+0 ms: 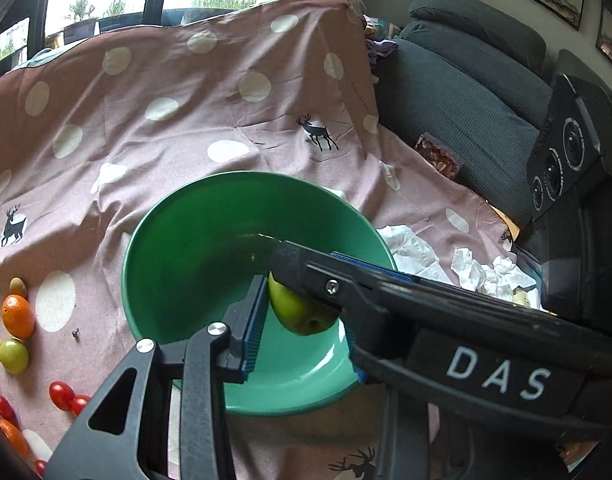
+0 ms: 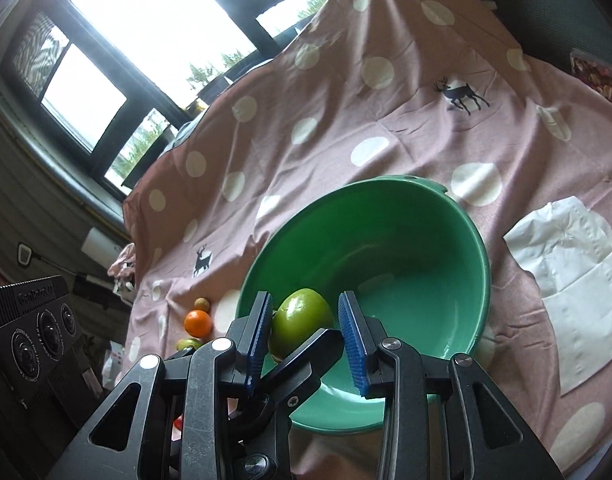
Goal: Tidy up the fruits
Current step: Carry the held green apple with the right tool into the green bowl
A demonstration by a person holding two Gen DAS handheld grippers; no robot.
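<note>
The left gripper pinches a green fruit over the green bowl. The right gripper stands partly spread, the fruit between its pads, contact unclear. An orange lies on the dotted cloth.

Dotted pink cloth under green bowl, fruit.

Daylight thru blown-out window, soft shadows, heavy fisheye warp + dark corners, slight blur at edges
</note>
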